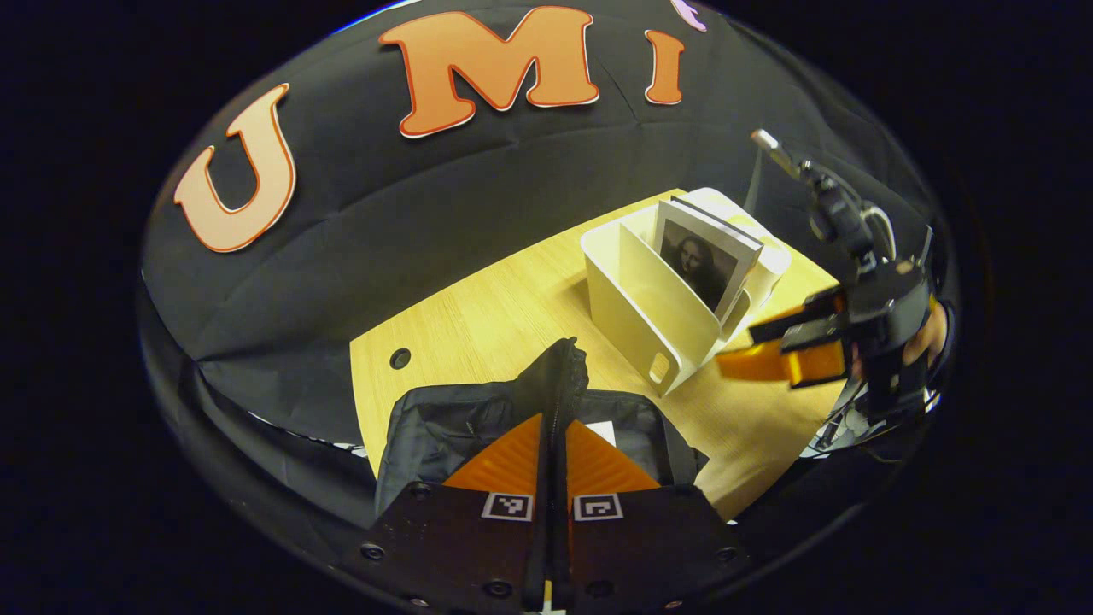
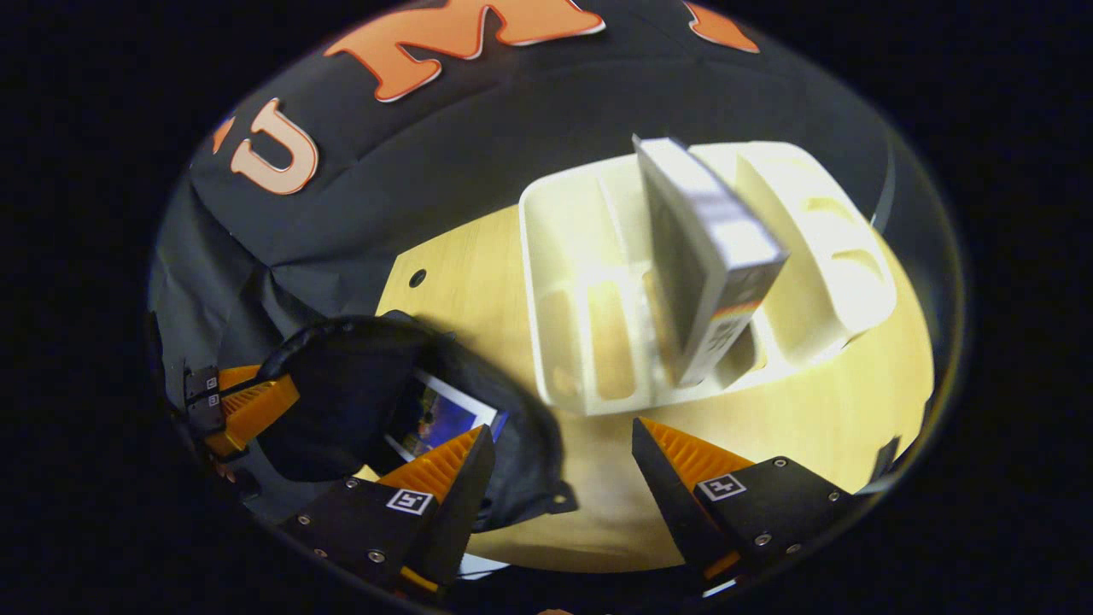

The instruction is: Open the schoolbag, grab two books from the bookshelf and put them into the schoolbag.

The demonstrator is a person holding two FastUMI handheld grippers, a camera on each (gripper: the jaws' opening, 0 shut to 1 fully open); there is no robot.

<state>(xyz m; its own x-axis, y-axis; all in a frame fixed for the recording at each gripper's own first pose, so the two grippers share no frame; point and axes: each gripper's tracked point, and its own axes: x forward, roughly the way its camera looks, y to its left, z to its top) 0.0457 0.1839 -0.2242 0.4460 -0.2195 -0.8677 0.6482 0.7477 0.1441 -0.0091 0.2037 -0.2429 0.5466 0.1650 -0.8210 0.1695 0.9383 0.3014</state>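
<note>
- Left gripper view: the left gripper (image 1: 553,444) has its fingers pressed together on a raised fold of the bag (image 1: 444,427), holding the mouth up.
- The rack (image 1: 640,299) stands beyond the bag on the table (image 1: 478,325). One book (image 1: 704,256) stands upright in it, cover toward the camera.
- The right gripper (image 1: 768,350) hangs beside the rack, nearer the book than the left one.
- Right gripper view: the right gripper (image 2: 564,478) is spread and holds nothing.
- The book (image 2: 709,256) lies ahead and slightly right, long axis near vertical, in a middle slot of the rack (image 2: 564,282); the other slots look empty.
- The bag (image 2: 359,401) lies left, open, with one book (image 2: 435,418) inside.
</note>
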